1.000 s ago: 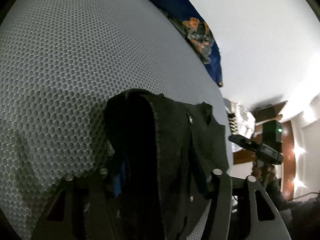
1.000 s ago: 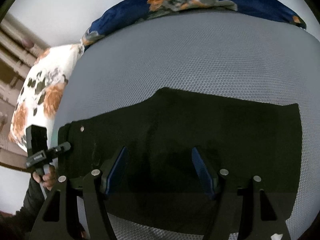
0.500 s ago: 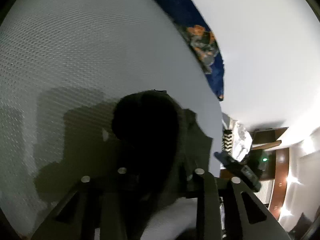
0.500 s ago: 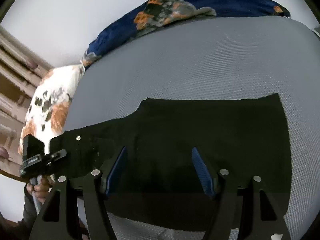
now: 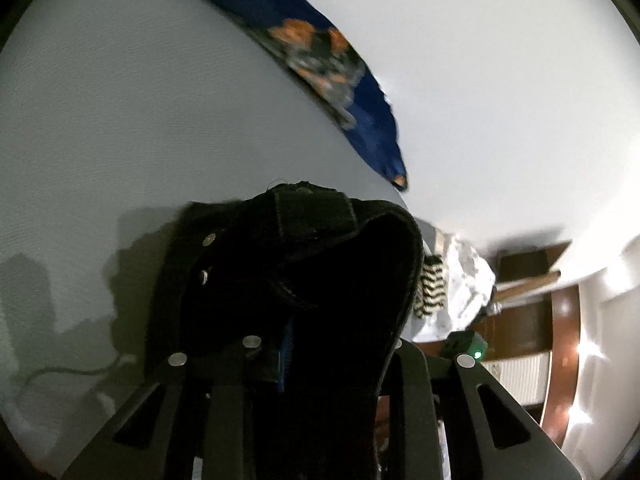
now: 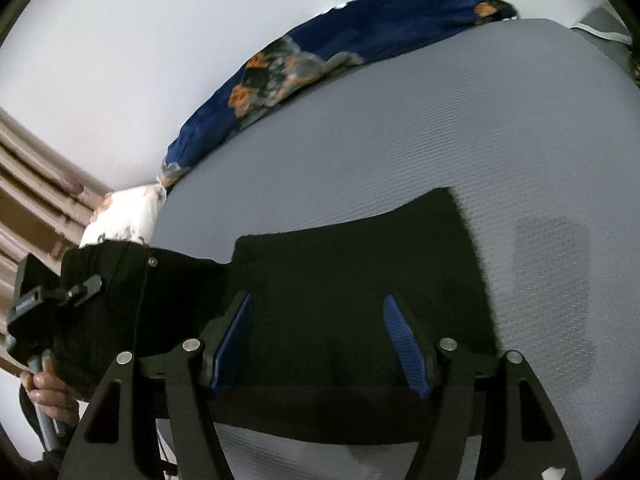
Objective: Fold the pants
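The black pants [image 6: 340,300] lie on the grey bed [image 6: 440,140], waistband end at 9 o'clock lifted. The left hand-held gripper [image 5: 320,344], jaws having just closed, clamps the waistband. The right hand-held gripper [image 6: 320,340] hovers open and empty above the legs. Judged step: folding waistband over. Next: carry it towards the hems at 3 o'clock.

A home bedroom — a grey mesh-textured mattress [image 6: 400,140], a navy floral-print blanket [image 6: 320,60] against the white wall, a white floral pillow [image 6: 124,216], brown wooden furniture [image 5: 532,304].
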